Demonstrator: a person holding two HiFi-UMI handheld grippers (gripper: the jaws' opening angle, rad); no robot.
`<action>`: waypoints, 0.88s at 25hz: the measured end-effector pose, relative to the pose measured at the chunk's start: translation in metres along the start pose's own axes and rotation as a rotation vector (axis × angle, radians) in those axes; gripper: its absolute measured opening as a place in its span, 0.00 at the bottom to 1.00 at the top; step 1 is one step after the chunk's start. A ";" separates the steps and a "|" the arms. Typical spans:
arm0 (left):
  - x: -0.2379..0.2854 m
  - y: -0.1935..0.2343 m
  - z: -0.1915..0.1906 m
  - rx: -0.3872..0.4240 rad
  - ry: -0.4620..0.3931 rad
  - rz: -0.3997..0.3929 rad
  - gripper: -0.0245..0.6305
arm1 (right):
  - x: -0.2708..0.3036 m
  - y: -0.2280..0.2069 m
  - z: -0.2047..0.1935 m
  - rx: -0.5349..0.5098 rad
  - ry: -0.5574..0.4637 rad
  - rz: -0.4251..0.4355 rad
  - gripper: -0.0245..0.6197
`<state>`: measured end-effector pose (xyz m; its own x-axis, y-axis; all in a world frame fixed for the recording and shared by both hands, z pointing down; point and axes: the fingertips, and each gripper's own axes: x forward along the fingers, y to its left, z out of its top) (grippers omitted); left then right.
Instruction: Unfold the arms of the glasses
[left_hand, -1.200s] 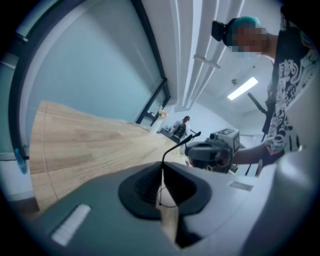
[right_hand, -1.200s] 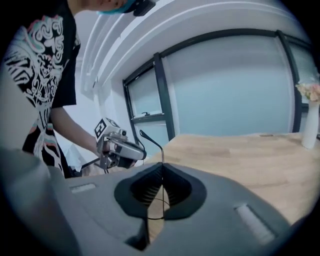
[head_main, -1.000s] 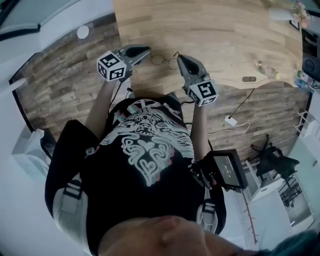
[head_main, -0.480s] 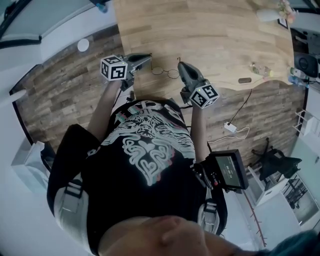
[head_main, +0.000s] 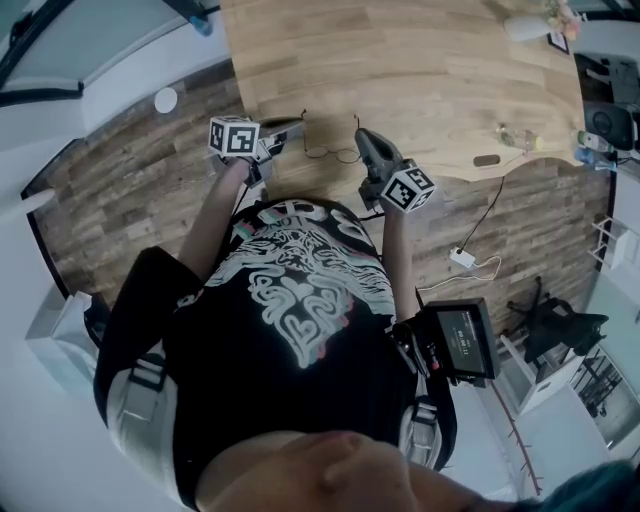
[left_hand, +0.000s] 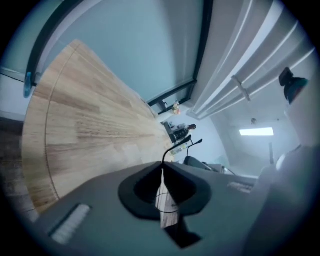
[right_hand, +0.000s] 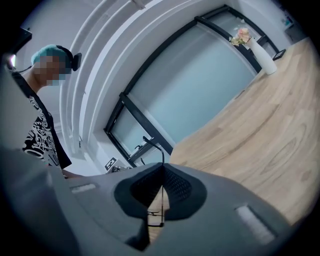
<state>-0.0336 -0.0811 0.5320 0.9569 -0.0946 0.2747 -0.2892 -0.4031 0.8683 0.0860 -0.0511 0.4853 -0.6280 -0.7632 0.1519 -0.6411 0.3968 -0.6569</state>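
Thin wire-framed glasses (head_main: 332, 153) hang between my two grippers over the near edge of the wooden table (head_main: 430, 70). My left gripper (head_main: 298, 123) is shut on one arm of the glasses; in the left gripper view the thin dark arm (left_hand: 176, 146) sticks out past the closed jaws of the left gripper (left_hand: 162, 169). My right gripper (head_main: 358, 134) is shut on the other arm, and that arm (right_hand: 156, 145) curves up out of the closed right gripper (right_hand: 163, 169). The lenses sit toward the person, between the two grippers.
A white vase with flowers (head_main: 522, 26) stands at the table's far right, also in the right gripper view as the vase (right_hand: 261, 49). Small items (head_main: 516, 137) and a dark piece (head_main: 487, 160) lie near the right edge. A white cable with adapter (head_main: 462, 258) lies on the wood floor.
Both grippers, still shut on the arms, have carried the glasses a little toward the table's near edge and the person's body.
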 end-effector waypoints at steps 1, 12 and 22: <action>0.003 0.000 0.000 -0.007 0.003 0.004 0.04 | -0.001 -0.003 0.001 0.004 -0.001 -0.002 0.04; 0.007 -0.001 0.004 -0.034 0.000 -0.010 0.04 | -0.003 -0.008 0.001 0.033 -0.034 -0.015 0.04; 0.006 0.003 0.002 -0.065 -0.007 -0.009 0.04 | -0.002 -0.013 -0.003 0.060 -0.026 -0.019 0.04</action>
<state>-0.0285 -0.0845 0.5353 0.9596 -0.0978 0.2639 -0.2814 -0.3437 0.8959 0.0937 -0.0531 0.4958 -0.6037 -0.7836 0.1466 -0.6250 0.3510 -0.6973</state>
